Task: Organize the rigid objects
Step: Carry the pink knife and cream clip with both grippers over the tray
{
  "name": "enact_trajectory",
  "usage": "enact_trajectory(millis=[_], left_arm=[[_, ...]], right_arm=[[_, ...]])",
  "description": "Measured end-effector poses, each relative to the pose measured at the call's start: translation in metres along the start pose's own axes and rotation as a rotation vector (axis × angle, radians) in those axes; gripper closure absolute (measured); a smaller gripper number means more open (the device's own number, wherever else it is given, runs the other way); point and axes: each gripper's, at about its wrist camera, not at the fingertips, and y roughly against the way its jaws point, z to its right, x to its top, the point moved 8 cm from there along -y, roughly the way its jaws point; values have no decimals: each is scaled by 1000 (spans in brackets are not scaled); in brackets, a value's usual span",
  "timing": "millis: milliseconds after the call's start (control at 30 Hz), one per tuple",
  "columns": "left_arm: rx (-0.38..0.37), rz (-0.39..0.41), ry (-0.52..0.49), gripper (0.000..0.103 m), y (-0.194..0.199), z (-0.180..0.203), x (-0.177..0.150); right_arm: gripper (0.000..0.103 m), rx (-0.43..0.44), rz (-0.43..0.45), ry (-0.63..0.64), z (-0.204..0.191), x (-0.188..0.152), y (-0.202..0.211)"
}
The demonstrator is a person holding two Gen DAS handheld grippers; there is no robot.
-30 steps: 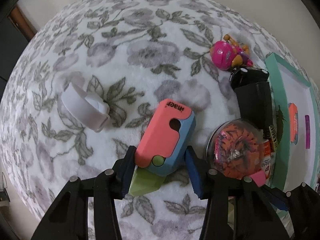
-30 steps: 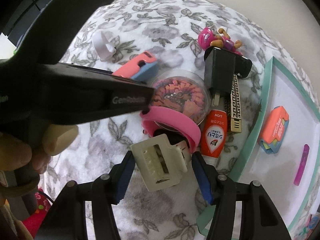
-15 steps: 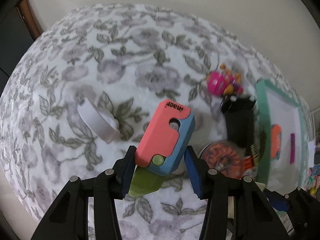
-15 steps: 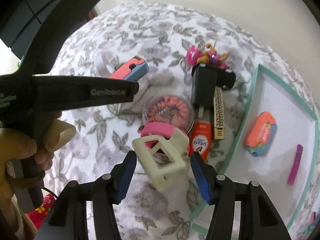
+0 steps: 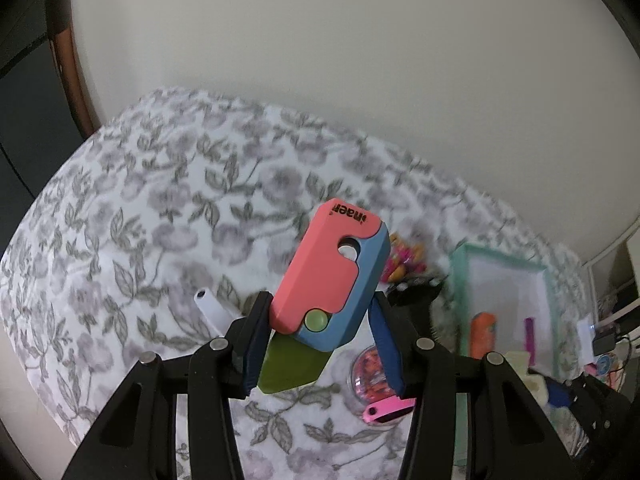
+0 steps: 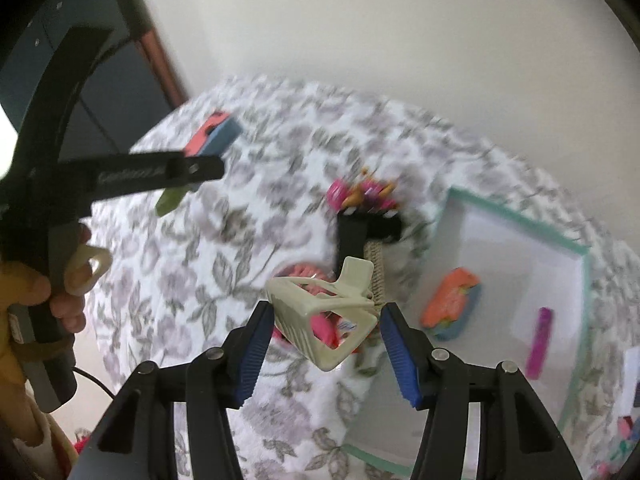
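Note:
My left gripper point(image 5: 320, 312) is shut on a pink and blue toy knife point(image 5: 332, 276) whose green blade points back toward the camera; it hangs well above the flowered blanket point(image 5: 160, 220). The right wrist view shows the same left gripper point(image 6: 192, 168) and toy knife point(image 6: 218, 132) at the upper left. My right gripper point(image 6: 326, 312) is shut on a cream hair claw clip point(image 6: 320, 320), also held in the air. A teal-rimmed white tray point(image 6: 520, 216) lies to the right, holding a second pink and blue toy point(image 6: 450, 298) and a magenta stick point(image 6: 540, 342).
On the blanket lie a pink doll toy point(image 6: 360, 194), a black plug point(image 6: 360, 232), a gold comb point(image 6: 376, 272), a round box of orange bits point(image 5: 366, 376), a pink bracelet point(image 5: 386, 410) and a white ring point(image 5: 212, 308). A hand point(image 6: 24, 292) grips the left tool. A pale wall stands behind.
Both grippers have risen with their objects still held. The blanket and the pile have dropped lower and smaller in both views, and more wall shows.

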Motion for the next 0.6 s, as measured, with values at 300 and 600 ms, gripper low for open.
enact_trajectory(millis=[300, 600], left_arm=[[-47, 34, -42, 53, 17, 30, 6], [-99, 44, -159, 53, 24, 84, -4]], right_arm=[[45, -94, 93, -123, 58, 7, 42], [45, -276, 78, -262, 133, -13, 59]])
